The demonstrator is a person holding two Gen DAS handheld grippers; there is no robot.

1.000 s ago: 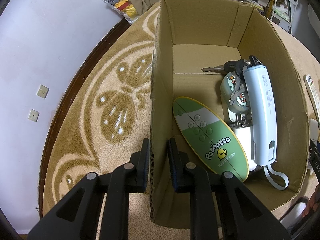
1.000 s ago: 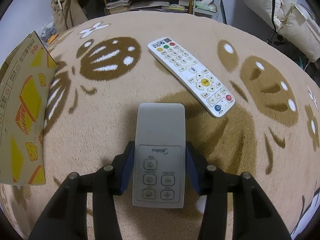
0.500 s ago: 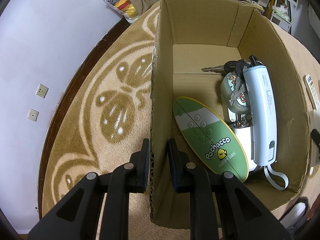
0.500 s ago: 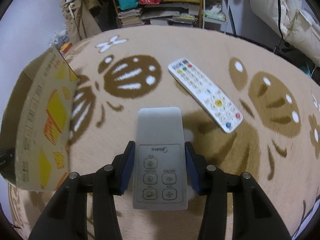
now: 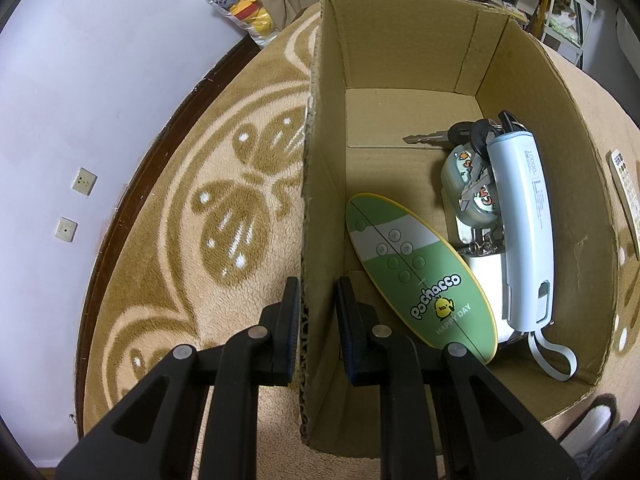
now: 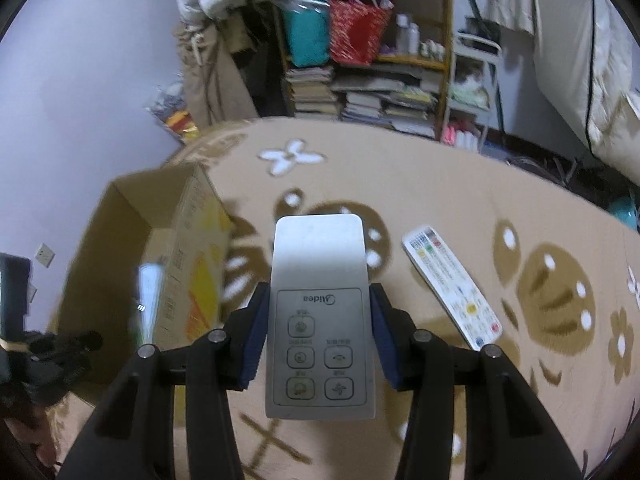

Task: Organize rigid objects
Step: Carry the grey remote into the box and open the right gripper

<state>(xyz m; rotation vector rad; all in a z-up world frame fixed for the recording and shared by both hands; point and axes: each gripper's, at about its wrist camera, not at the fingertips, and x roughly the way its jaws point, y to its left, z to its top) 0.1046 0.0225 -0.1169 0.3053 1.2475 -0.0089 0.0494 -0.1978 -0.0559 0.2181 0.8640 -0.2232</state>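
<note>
Left gripper (image 5: 316, 324): its two black fingers straddle the left wall of the open brown cardboard box (image 5: 532, 80), one finger outside and one inside, clamped on that wall.
Right gripper (image 6: 318, 336): closed on the sides of a flat grey Midea remote control (image 6: 320, 312), held above the rug, buttons up.
Box contents: a green oval Pochacco remote (image 5: 416, 276) lies near the left wall; right of it a pale blue power bank with a strap (image 5: 524, 232), a bunch of keys (image 5: 460, 136) and a small grey cartoon case (image 5: 468, 188).
Box position: left of the held remote in the right wrist view.
Rug: a beige patterned fleece rug (image 6: 440, 184) carries the box.
White remote: a long white remote with coloured buttons (image 6: 452, 284) lies on the rug, right of the held one, apart from it.
</note>
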